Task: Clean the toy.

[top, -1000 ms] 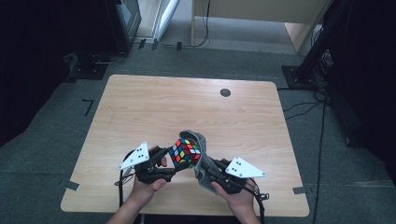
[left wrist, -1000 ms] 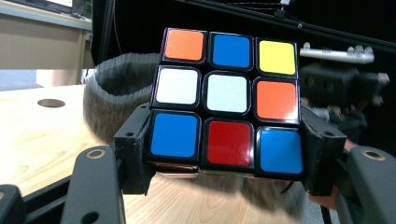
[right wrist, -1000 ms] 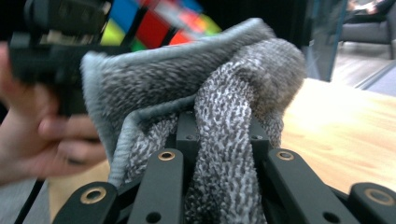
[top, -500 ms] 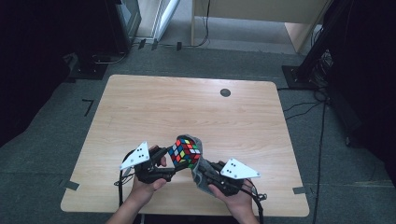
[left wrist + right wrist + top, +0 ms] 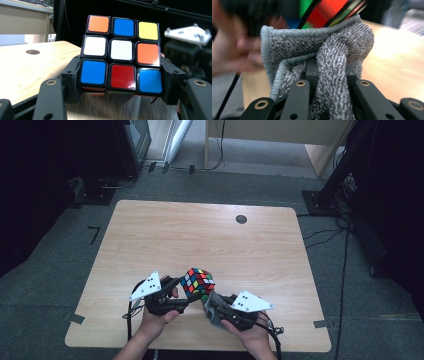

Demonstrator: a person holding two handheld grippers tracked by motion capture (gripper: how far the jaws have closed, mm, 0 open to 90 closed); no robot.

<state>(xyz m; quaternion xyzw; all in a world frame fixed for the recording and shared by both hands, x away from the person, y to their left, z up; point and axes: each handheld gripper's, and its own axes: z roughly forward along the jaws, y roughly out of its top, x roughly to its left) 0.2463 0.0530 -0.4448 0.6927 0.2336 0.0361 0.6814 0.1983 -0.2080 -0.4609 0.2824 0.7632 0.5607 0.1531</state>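
We see the colourful square puzzle cube (image 5: pixel 121 56) pinched between the left tongs (image 5: pixel 121 86), up off the light wooden surface (image 5: pixel 200 237) near its front edge. The right tongs (image 5: pixel 332 75) squeeze a fuzzy grey cloth (image 5: pixel 329 52), pressed against the cube's side.

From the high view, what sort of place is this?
Probably a lab or office set up for recording. A bare wooden table with a cable hole stands on grey carpet. Black stands and loose cables lie beside it, and a light wood desk stands behind it.
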